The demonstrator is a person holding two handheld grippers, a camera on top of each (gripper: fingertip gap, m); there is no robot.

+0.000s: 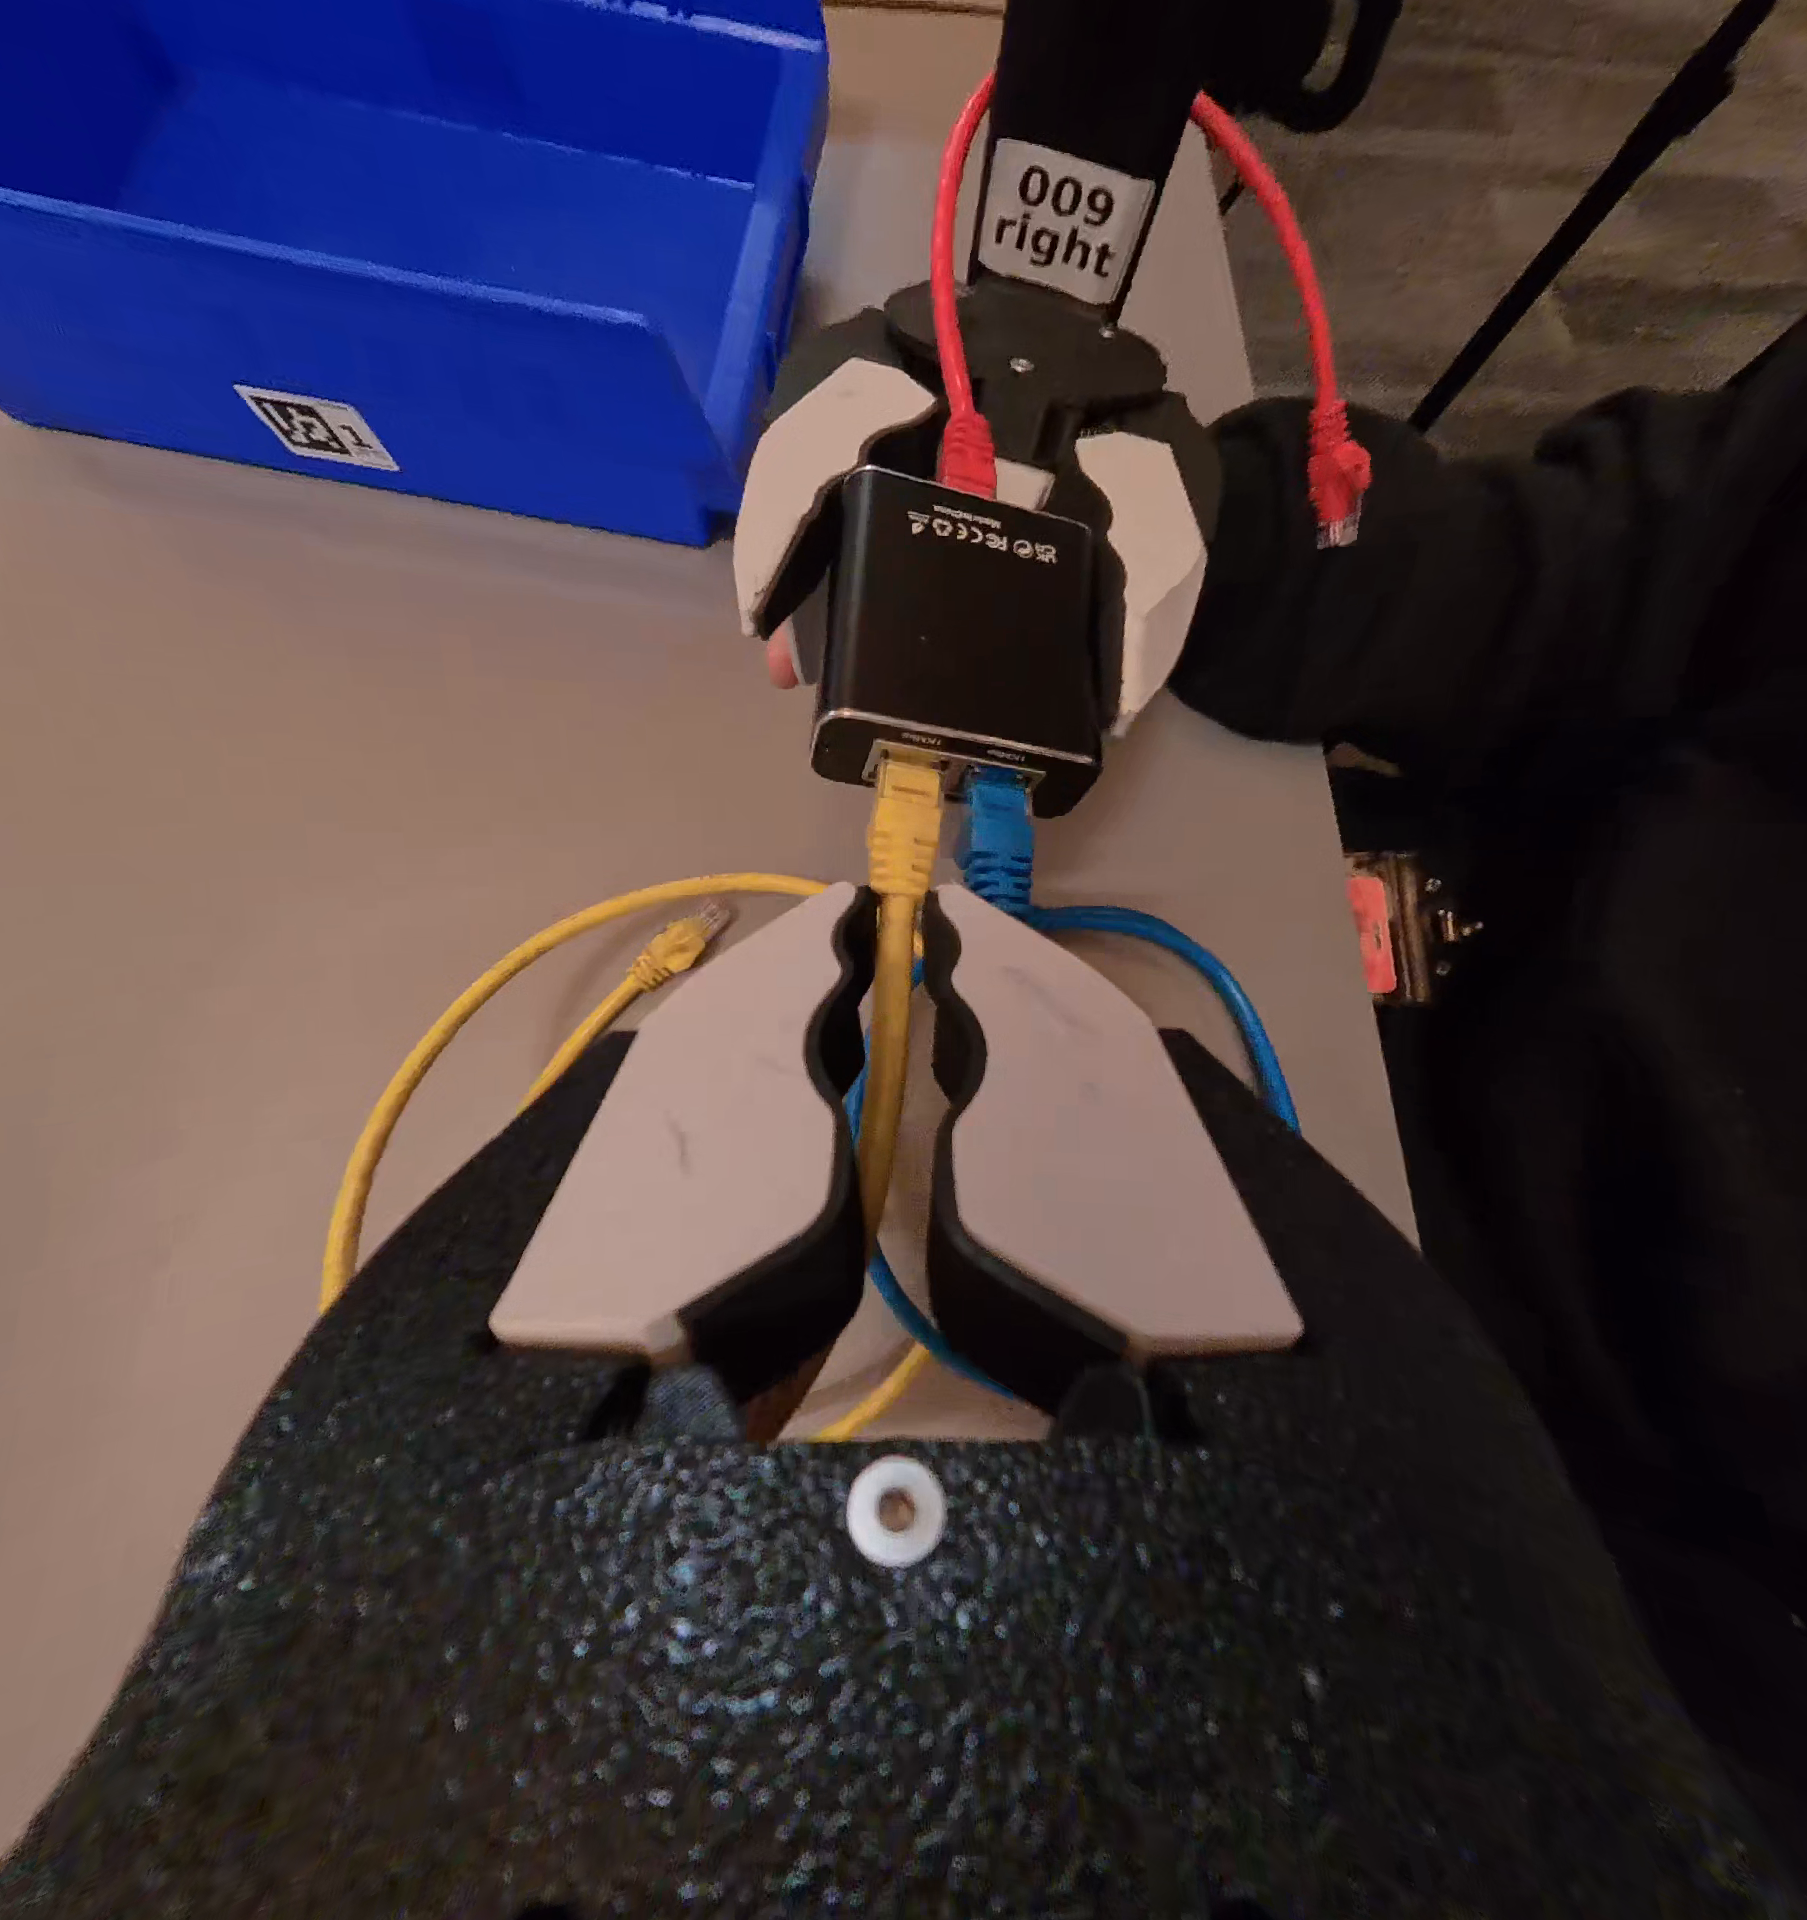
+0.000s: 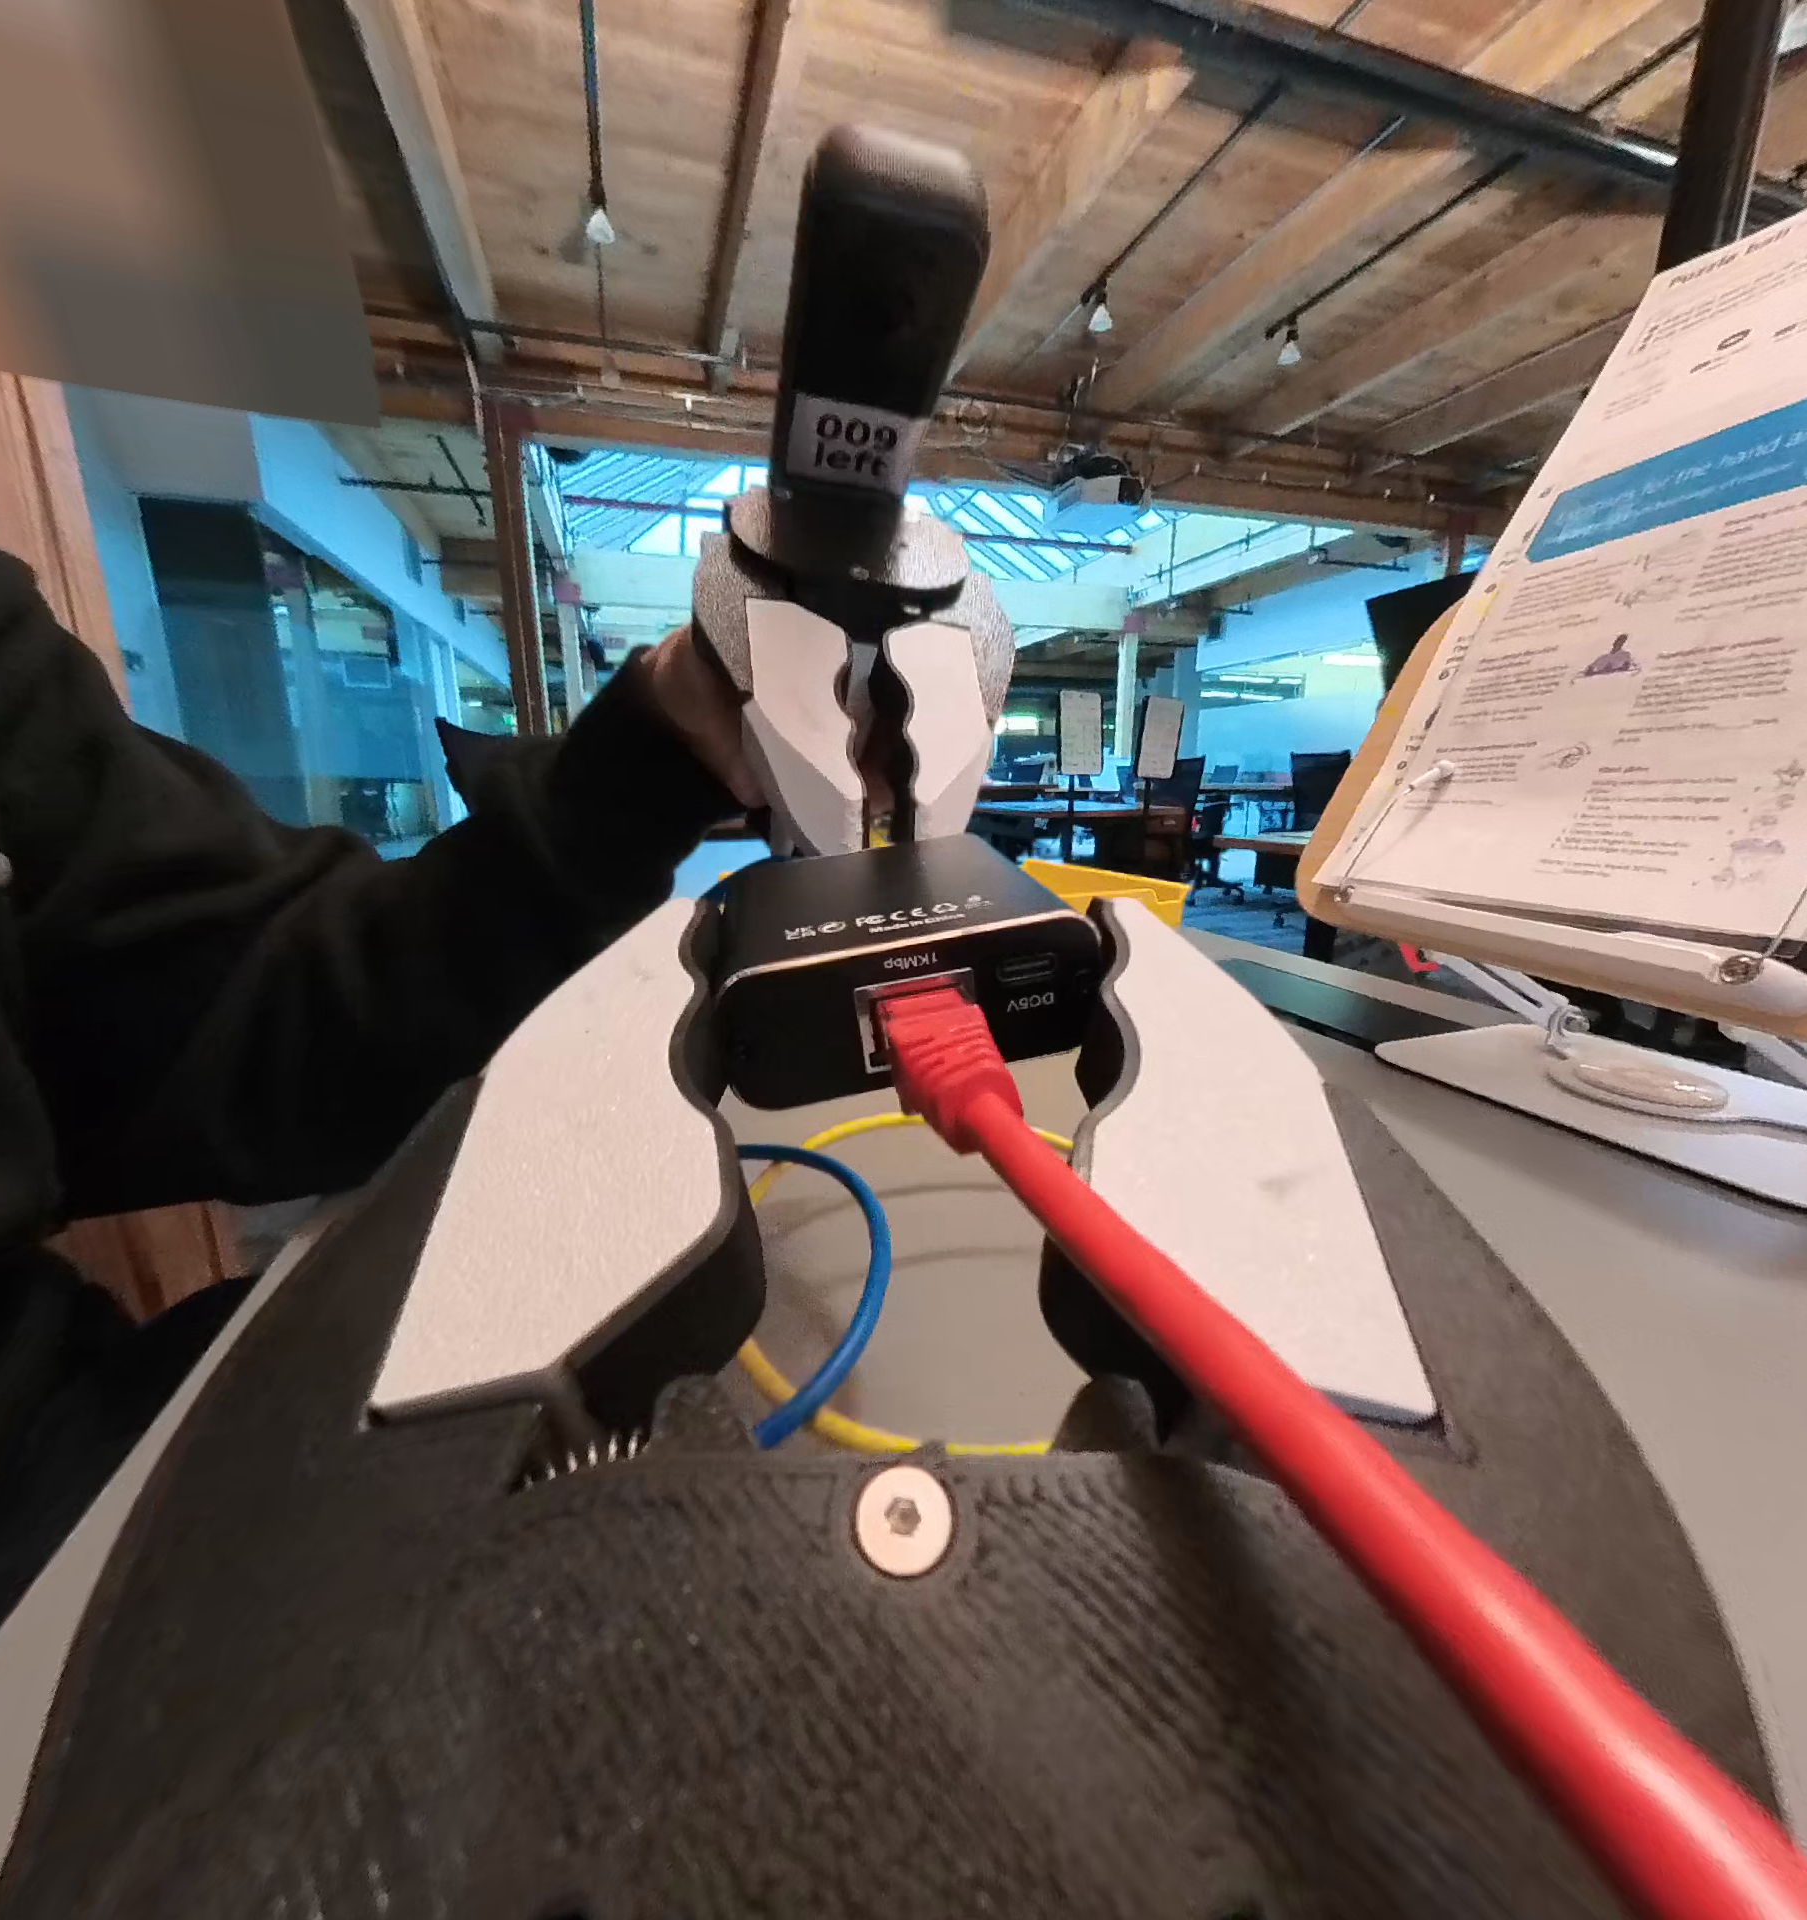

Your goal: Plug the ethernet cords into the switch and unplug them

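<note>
Table edge [image 1: 1325, 810] is running just right of the switch; past it there's only a dark sleeve [image 1: 1501, 582] and floor, so no room on that side. Blue bin [image 1: 379, 260] is sitting at the far left of the table, well apart from the work, with open grey surface between it and the cables. In the right wrist view a document stand [image 2: 1605, 665] is taking up the right side of the table, and a small yellow bin [image 2: 1117, 883] is showing behind the switch.

Right gripper [image 2: 904, 997] is clamping the black switch [image 1: 956, 623] by its two sides, holding it up off the table. Red cable [image 2: 1242, 1371] is sitting plugged into the switch's near port in that view and running back over the gripper body; its other plug [image 1: 1335, 488] is hanging free by the sleeve.

On the opposite face, the yellow cable [image 1: 894, 1039] and blue cable [image 1: 1231, 997] are both sitting in ports side by side. Left gripper [image 1: 894, 904] is pinching the yellow cable, tips just behind the plug boot, jaws nearly closed around the cord. Blue plug is lying just right of the left gripper's tips, not gripped. Both cables are looping on the table below; the yellow one's spare plug [image 1: 675, 945] is lying loose to the left.
</note>
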